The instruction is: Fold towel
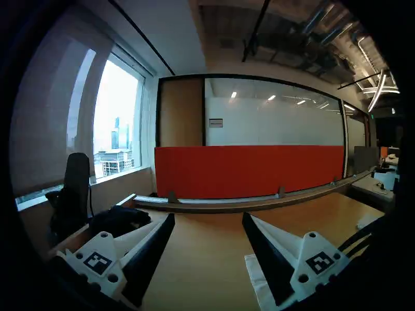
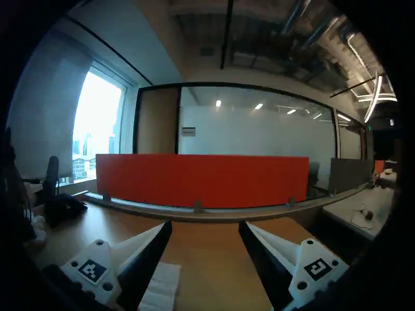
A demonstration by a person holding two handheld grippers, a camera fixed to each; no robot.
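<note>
My left gripper point(image 1: 208, 222) is open above a wooden desk point(image 1: 207, 259), with nothing between its white and black fingers. A corner of a white towel point(image 1: 255, 277) lies on the desk under its right finger. My right gripper point(image 2: 205, 228) is open too, over the same desk point(image 2: 207, 254). A white towel's edge point(image 2: 162, 286) lies flat on the wood beside the right gripper's left finger. Neither gripper touches the cloth.
A red divider panel point(image 1: 249, 171) runs along the desk's far edge, with a glass wall behind. A black bag point(image 1: 119, 220) and a dark chair point(image 1: 72, 197) stand at the left by the window. Another desk point(image 2: 358, 207) lies to the right.
</note>
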